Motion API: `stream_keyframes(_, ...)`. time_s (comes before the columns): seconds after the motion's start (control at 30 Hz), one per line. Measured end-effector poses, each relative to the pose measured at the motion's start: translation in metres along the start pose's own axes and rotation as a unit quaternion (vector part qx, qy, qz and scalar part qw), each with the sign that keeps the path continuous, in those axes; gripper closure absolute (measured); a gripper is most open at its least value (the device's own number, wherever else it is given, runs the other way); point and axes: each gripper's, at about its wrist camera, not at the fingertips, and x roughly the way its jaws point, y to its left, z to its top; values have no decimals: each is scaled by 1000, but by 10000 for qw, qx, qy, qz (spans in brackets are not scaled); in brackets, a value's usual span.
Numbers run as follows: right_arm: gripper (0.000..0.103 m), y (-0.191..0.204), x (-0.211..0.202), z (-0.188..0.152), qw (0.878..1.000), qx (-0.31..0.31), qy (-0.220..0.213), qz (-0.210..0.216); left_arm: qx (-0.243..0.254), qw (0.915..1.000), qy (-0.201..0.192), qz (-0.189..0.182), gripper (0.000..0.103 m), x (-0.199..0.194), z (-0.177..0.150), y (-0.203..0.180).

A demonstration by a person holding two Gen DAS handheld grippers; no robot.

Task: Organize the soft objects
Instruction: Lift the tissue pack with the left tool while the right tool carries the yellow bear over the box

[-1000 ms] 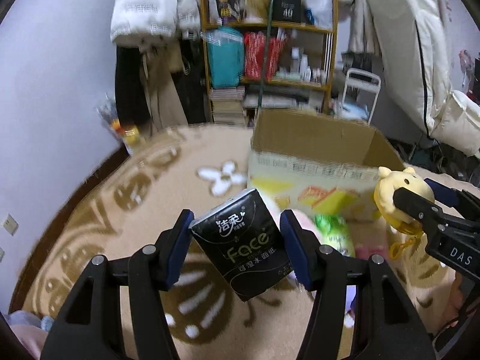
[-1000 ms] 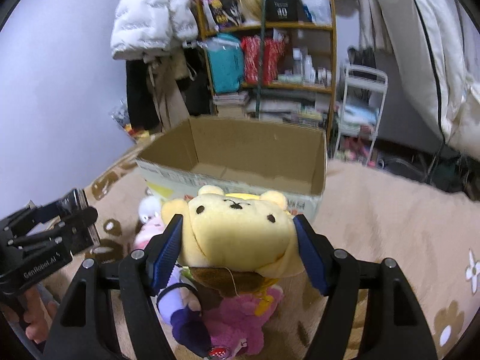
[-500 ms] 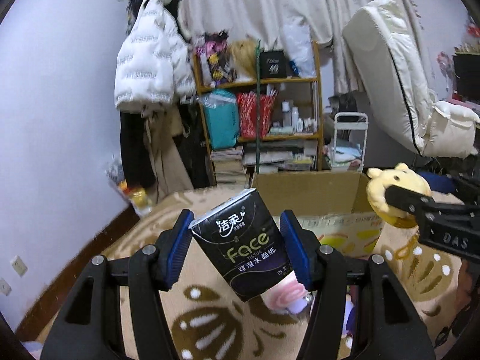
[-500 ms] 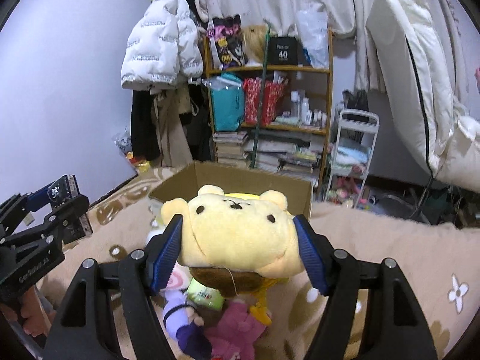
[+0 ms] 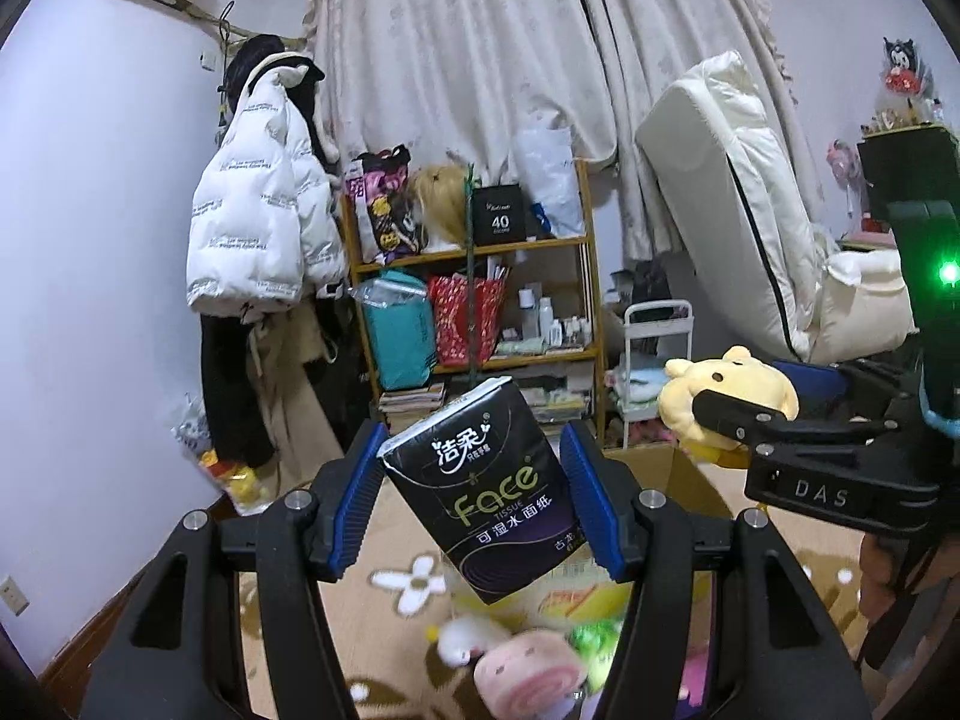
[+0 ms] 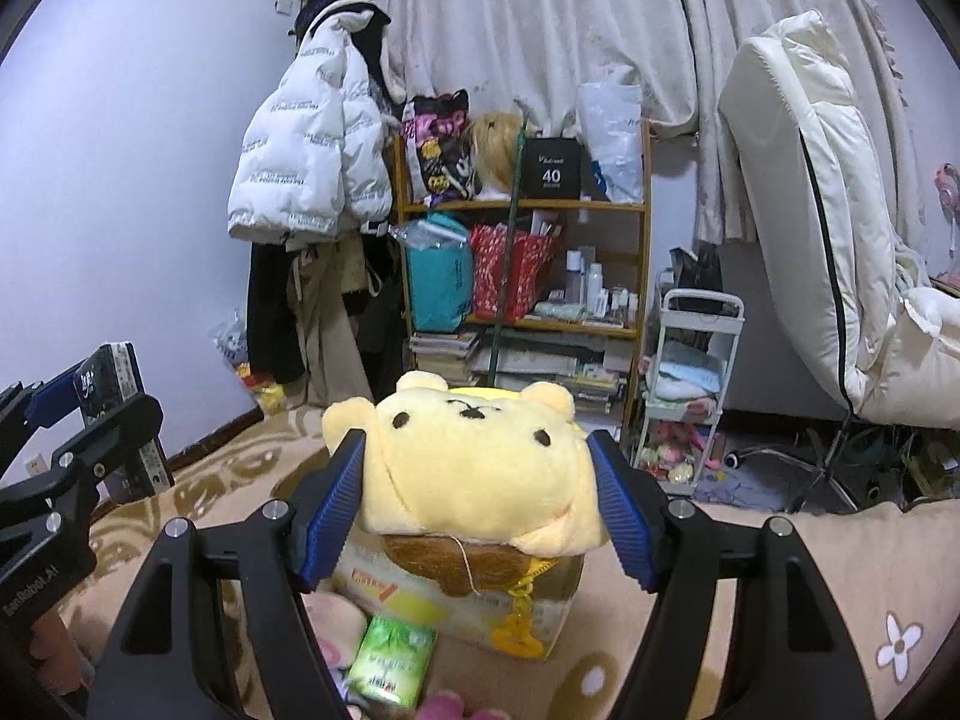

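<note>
Left wrist view: left gripper (image 5: pixel 474 510) jaws clamp a light, squashy black tissue pack (image 5: pixel 486 492) across its sides. At 3 o'clock, right gripper (image 6: pixel 480 516) jaws squeeze the soft yellow bear plush (image 6: pixel 474 474) by its head, above the cardboard box (image 6: pixel 456 600).

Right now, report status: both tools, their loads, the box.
Left tool shut on black tissue pack. Right tool shut on yellow plush. Cardboard box below, ahead; nothing blocking.

Cardboard box (image 6: pixel 558 606) mostly behind yellow plush (image 6: pixel 474 468); blurred pink roll (image 5: pixel 528 672).
</note>
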Motion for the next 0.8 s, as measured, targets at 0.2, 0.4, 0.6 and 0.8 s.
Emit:
stream_keyframes(0.2, 26, -7, 15, 13, 9998, 53, -195, -48, 28, 9999, -104, -47, 45, 25, 14, 2)
stream_keyframes(0.4, 26, -16, 33, 15, 9993, 251, -265, 65, -146, 9997, -47, -169, 44, 54, 12, 2)
stream_keyframes(0.6, 26, -22, 51, 6, 9989, 411, -91, 226, -191, 9994, 199, -209, 44, 80, -5, -1)
stream_keyframes(0.8, 26, -29, 73, -10, 9960, 782, 177, 397, -297, 9970, 623, -352, 44, 105, -26, -5)
